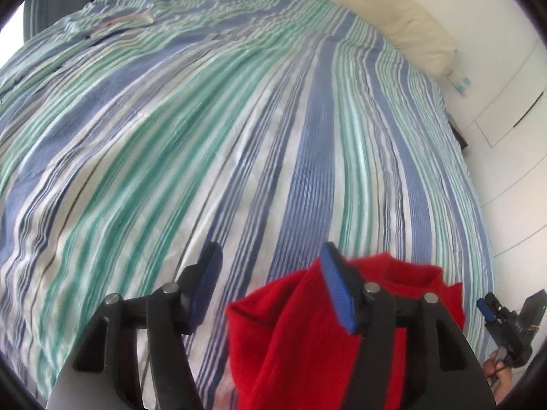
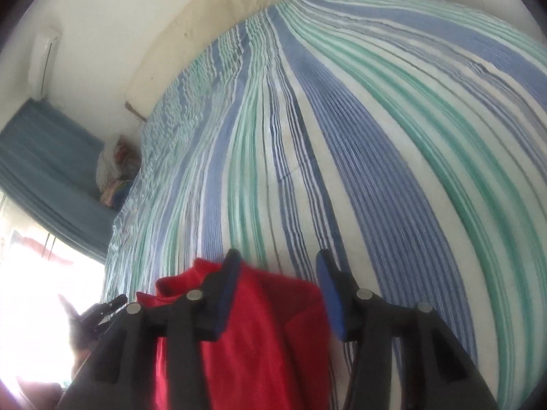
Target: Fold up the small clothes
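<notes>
A red garment (image 1: 294, 335) lies bunched on the striped bedspread (image 1: 239, 136), low in the left wrist view, under and around the right finger. My left gripper (image 1: 270, 283) is open, its jaws wide apart, and holds nothing. In the right wrist view the red garment (image 2: 266, 335) lies below and between the fingers. My right gripper (image 2: 277, 287) is open, just above the cloth. The right gripper also shows at the left wrist view's lower right edge (image 1: 506, 321).
The bed is covered by a blue, green and white striped bedspread (image 2: 376, 136). A cream pillow (image 1: 410, 24) lies at the far edge by a white wall. A pale hanger-like object (image 1: 133, 20) lies far left. A blue curtain (image 2: 44, 157) and bright window are at left.
</notes>
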The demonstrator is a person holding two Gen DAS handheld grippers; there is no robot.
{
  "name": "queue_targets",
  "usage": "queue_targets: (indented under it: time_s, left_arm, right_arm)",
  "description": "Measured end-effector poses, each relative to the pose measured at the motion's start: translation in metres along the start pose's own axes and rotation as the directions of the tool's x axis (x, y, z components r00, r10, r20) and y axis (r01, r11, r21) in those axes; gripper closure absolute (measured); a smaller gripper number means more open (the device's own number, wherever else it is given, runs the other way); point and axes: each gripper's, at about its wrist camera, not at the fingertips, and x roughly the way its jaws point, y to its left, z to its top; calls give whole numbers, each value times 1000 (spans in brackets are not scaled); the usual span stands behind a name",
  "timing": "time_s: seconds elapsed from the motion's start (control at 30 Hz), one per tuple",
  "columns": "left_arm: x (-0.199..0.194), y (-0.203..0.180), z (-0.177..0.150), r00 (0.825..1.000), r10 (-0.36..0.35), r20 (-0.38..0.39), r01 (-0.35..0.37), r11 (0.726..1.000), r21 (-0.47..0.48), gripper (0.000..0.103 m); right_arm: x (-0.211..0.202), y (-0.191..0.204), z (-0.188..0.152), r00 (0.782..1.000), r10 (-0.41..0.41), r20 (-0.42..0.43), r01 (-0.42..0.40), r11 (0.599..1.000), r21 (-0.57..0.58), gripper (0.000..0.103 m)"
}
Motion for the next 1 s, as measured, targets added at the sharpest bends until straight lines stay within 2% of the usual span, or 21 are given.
queue_targets:
  time_s: [0.07,0.17,0.2,0.27,0.3,0.33,0.37,0.4,0.47,0.5,0.53,0.63,0.77,1.0]
  left_arm:
    - [-16,-6,-19,999,-49,2,49,997,62,42]
    - [-26,-9,-65,993,-111,-47,116,984,138,31]
    - [-22,-7,-83,993,-95,-74,105,983,153,28]
    - [-4,4,-111,990,-9,-142,35,983,183,29]
    - [4,13,-121,986,41,-165,-10,983,184,30]
    - [3,23,-127,986,45,-160,-17,985,174,30]
    - [-6,30,-130,990,36,-135,-15,988,157,30]
    - [-19,33,-130,993,51,-110,-36,990,135,29]
    - [-49,34,-133,997,58,-59,-51,992,116,26]
    - [-64,32,-137,998,50,-38,-45,990,130,24]
    - [-77,27,-143,998,57,-19,-54,987,154,22]
    - [-107,8,-168,997,78,26,-82,967,242,16]
    - [-119,-19,-216,996,89,30,-94,946,309,15]
    - [-112,-38,-291,997,69,-28,-58,953,297,14]
  right_arm:
    - [-10,18,2,1000,8,-15,-10,993,-120,57]
    - [-30,50,-28,987,90,-136,-129,943,-308,57]
    - [-33,59,-44,974,117,-193,-180,918,-352,57]
    - [-34,64,-80,942,132,-310,-254,881,-398,56]
    - [-31,59,-99,930,110,-351,-259,873,-414,56]
    - [-26,51,-117,927,52,-373,-226,870,-439,56]
    - [-21,39,-130,929,-41,-367,-147,870,-471,56]
    - [-19,25,-137,929,-120,-349,-69,873,-482,62]
    - [-37,7,-139,944,-146,-296,1,898,-441,61]
    - [-52,5,-140,953,-176,-246,54,900,-433,56]
    - [-67,6,-141,960,-183,-210,76,897,-434,56]
    - [-102,12,-152,973,-156,-170,62,885,-461,51]
    - [-117,13,-174,972,-165,-168,67,877,-477,49]
    - [-119,5,-219,973,-107,-206,18,920,-393,48]
